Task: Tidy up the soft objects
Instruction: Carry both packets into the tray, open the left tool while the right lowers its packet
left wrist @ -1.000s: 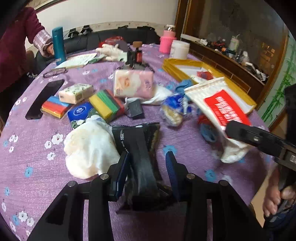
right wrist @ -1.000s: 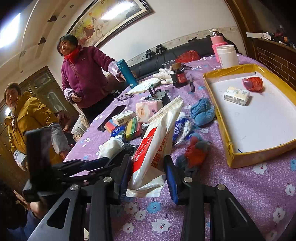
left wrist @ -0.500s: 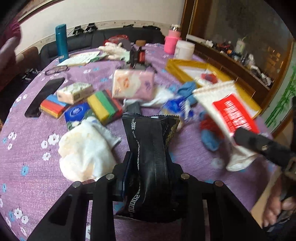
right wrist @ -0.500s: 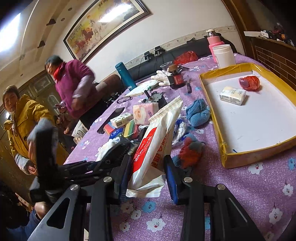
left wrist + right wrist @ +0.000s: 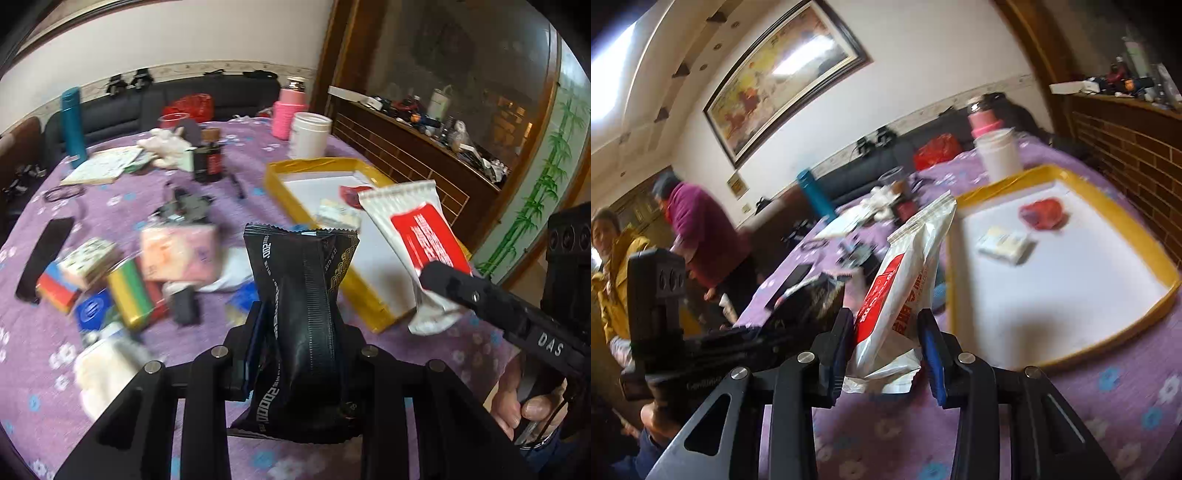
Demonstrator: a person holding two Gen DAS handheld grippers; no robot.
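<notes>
Above the purple flowered tablecloth (image 5: pixel 207 206), your left gripper (image 5: pixel 299 339) pinches a black packet (image 5: pixel 303 295) upright between its pads, lifted off the clutter. Your right gripper (image 5: pixel 886 343) clamps a white packet with a red label (image 5: pixel 905 280) by its lower end, tilted up and held just left of the yellow-rimmed tray (image 5: pixel 1167 291). That tray's white floor is mostly bare: a red bundle (image 5: pixel 1043 214) lies at its far side and a small pale pack (image 5: pixel 1004 242) sits near it. Left of the black packet the table is crowded with a pink tissue pack (image 5: pixel 177 253), striped sponges (image 5: pixel 129 295) and a white cloth (image 5: pixel 107 373). A white jar (image 5: pixel 309 134) stands just past the tray's far edge. Two people stand by the table's left side in the right wrist view.
</notes>
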